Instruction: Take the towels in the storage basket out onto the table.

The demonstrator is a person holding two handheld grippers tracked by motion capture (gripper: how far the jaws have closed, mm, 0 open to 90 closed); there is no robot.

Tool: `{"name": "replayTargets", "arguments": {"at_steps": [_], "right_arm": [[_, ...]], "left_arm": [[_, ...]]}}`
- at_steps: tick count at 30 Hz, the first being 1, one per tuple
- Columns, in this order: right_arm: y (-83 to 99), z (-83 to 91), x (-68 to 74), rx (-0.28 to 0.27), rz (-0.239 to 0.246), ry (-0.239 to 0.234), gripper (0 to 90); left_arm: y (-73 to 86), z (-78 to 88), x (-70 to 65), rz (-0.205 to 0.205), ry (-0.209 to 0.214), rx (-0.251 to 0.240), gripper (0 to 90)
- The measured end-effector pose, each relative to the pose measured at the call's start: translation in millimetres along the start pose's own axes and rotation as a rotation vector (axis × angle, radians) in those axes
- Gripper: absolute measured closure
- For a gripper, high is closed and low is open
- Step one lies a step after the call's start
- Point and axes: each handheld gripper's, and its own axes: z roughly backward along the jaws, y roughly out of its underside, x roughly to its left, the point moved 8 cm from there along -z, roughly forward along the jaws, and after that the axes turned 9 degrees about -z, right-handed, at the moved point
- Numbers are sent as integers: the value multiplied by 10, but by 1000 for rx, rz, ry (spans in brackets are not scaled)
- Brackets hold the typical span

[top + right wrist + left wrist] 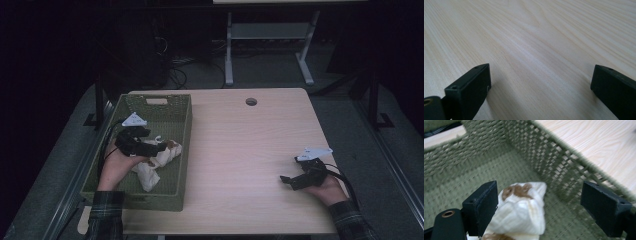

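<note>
your left gripper [539, 202] hangs spread wide over the white cloth [520, 212] inside the green basket [181, 120]; close carelessly and a jaw may snag the weave. your right gripper [292, 181], released, rests on the table right of the basket.

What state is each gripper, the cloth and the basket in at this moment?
Left gripper: open, jaws either side of the cloth, inside the basket.
Right gripper: open, nothing between its jaws, low over the table.
Cloth: crumpled, brown-stained, lying in the basket.
Basket: upright on the table.
</note>
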Motion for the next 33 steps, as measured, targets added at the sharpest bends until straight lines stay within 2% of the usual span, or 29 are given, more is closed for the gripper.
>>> {"name": "replayTargets", "arguments": {"at_steps": [3, 7, 8, 9, 10, 11, 12, 13, 18, 21, 24, 25, 26, 27, 33], "right_arm": [[-1, 0, 2, 0, -2, -1, 23], [0, 0, 1, 0, -1, 0, 23], [0, 0, 1, 0, -1, 0, 23], [0, 0, 1, 0, 0, 0, 24], [0, 0, 1, 0, 0, 0, 24], [-1, -1, 1, -1, -1, -1, 23], [-1, -1, 1, -1, -1, -1, 23], [0, 0, 0, 0, 0, 0, 23], [0, 0, -1, -1, 2, -1, 23], [-1, -1, -1, -2, 3, -1, 23], [0, 0, 2, -1, -1, -1, 23], [-1, -1, 1, -1, 0, 0, 23], [-2, -1, 6, -2, -5, -1, 23], [-1, -1, -1, -2, 3, 0, 23], [0, 0, 1, 0, 0, 0, 23]], "left_arm": [[81, -47, 56, 13, -13, 22, 141], [203, -113, 134, 13, -45, 75, 135], [203, -113, 134, 13, -45, 75, 134], [263, -141, 168, 17, -61, 101, 134], [263, -141, 168, 17, -61, 101, 134], [328, -175, 199, 31, -65, 125, 134], [328, -175, 199, 31, -65, 125, 134], [381, -208, 222, 51, -67, 140, 134], [460, -254, 252, 68, -62, 167, 129], [517, -295, 249, 96, -49, 190, 129], [568, -348, 221, 96, -34, 228, 129], [611, -376, 216, 89, -34, 263, 129], [611, -376, 216, 89, -34, 263, 129], [646, -390, 217, 92, -29, 287, 129], [681, -433, 187, 92, -22, 312, 131]]}}
